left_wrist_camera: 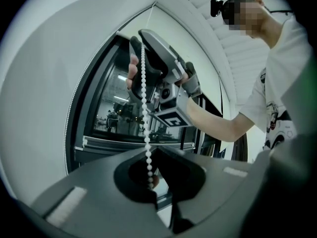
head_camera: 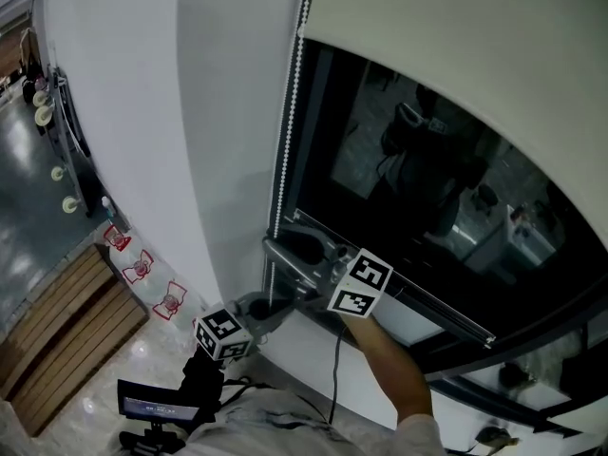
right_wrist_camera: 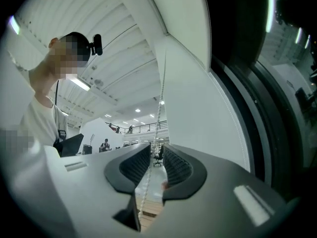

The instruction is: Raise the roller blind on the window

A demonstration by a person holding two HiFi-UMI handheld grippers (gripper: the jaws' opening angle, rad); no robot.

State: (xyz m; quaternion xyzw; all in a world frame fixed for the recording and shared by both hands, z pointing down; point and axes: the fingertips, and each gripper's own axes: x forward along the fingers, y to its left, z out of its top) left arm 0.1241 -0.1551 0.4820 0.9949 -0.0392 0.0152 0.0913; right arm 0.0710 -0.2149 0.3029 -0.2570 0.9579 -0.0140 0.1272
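Observation:
The cream roller blind [head_camera: 456,55] covers the top of the dark window [head_camera: 427,188]. Its white bead chain [head_camera: 288,112] hangs down the window's left edge. My left gripper [head_camera: 258,309] is low on the chain and shut on it: in the left gripper view the bead chain [left_wrist_camera: 144,93] runs down into the closed jaws of the left gripper [left_wrist_camera: 151,155]. My right gripper [head_camera: 290,250] is just above it, also visible as the right gripper [left_wrist_camera: 148,53] around the chain. In the right gripper view the bead chain [right_wrist_camera: 159,108] passes through the gap of the right gripper [right_wrist_camera: 156,157], its ribbed pads apart from it.
A white wall [head_camera: 190,112] borders the window on the left. The window's lower frame rail [head_camera: 427,307] runs under my right forearm. Far below are a wooden slatted bench [head_camera: 57,321] and a small screen on a stand [head_camera: 152,408]. A cable hangs from the right gripper.

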